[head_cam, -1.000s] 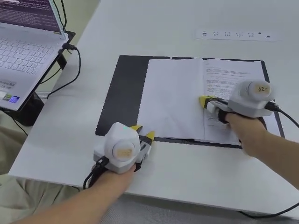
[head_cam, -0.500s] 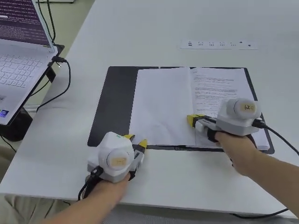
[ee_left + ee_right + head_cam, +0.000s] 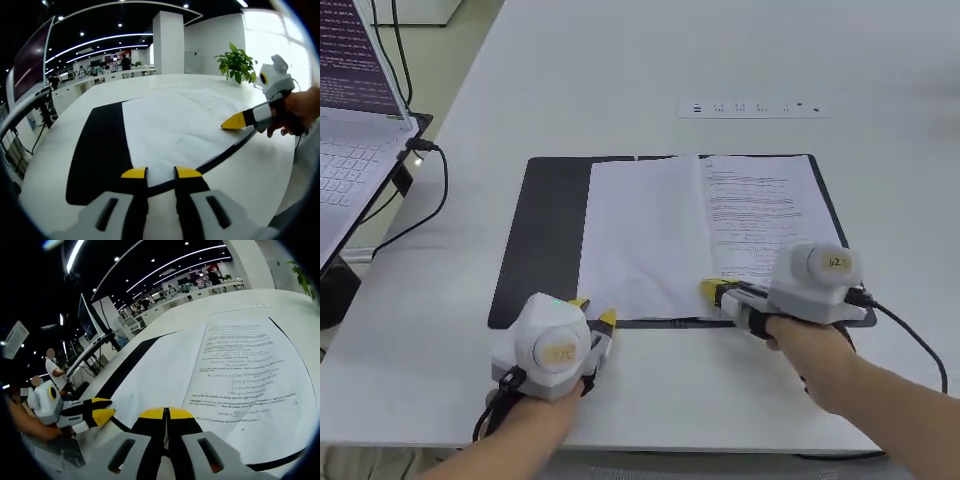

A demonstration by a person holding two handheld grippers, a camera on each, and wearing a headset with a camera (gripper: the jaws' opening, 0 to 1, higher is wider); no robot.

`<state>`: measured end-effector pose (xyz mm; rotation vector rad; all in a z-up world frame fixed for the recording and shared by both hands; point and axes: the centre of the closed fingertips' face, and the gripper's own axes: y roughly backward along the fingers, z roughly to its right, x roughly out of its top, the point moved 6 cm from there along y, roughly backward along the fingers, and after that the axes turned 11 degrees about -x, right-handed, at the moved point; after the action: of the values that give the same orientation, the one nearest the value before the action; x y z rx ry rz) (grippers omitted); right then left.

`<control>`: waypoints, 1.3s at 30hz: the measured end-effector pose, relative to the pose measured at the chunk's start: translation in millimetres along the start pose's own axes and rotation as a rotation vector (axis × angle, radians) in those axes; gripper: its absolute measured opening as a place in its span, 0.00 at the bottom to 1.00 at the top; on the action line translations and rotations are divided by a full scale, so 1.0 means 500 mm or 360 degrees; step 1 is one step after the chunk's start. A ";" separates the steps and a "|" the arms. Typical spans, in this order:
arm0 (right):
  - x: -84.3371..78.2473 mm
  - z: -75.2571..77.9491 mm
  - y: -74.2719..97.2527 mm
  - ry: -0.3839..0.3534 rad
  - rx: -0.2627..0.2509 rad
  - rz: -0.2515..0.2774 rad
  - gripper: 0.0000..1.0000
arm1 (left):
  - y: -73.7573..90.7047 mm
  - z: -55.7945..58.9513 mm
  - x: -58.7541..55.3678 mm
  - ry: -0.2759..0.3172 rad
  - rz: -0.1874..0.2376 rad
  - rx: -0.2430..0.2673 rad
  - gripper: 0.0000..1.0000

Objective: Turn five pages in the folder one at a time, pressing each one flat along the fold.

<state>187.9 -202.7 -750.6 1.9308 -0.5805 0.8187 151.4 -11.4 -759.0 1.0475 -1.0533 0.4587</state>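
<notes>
- Yellow-tipped right gripper (image 3: 165, 414): jaws pressed together with nothing between them. Tips lie on the paper at the fold, near the folder's lower edge.
- Yellow-tipped left gripper (image 3: 160, 173): jaws parted by a narrow gap, holding nothing. Tips sit at the folder's near edge, by the blank page's lower corner; contact cannot be told.
- Flat black folder (image 3: 535, 240): lies open on the white tabletop (image 3: 620, 60), with a blank white page (image 3: 640, 230) on the left and a printed text page (image 3: 760, 210) on the right.
- White power strip (image 3: 750, 108): beyond the folder.
- White laptop (image 3: 345, 170): far left.
</notes>
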 end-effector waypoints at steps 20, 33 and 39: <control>-0.061 -0.024 0.086 -0.0235 0.0110 -0.0148 0.00 | 0.000 0.000 0.004 0.0033 -0.0032 0.0002 0.19; 0.027 -0.093 0.245 -0.0367 0.0223 -0.0010 0.00 | 0.027 0.026 0.077 0.0446 -0.0167 -0.0141 0.20; 0.088 -0.080 0.338 -0.0217 0.0101 0.0148 0.00 | 0.091 0.062 0.148 0.0653 -0.0002 -0.0247 0.21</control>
<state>89.8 -247.1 -607.1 2.0416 -0.7387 0.7759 136.6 -28.4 -669.6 0.7736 -0.7101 0.5541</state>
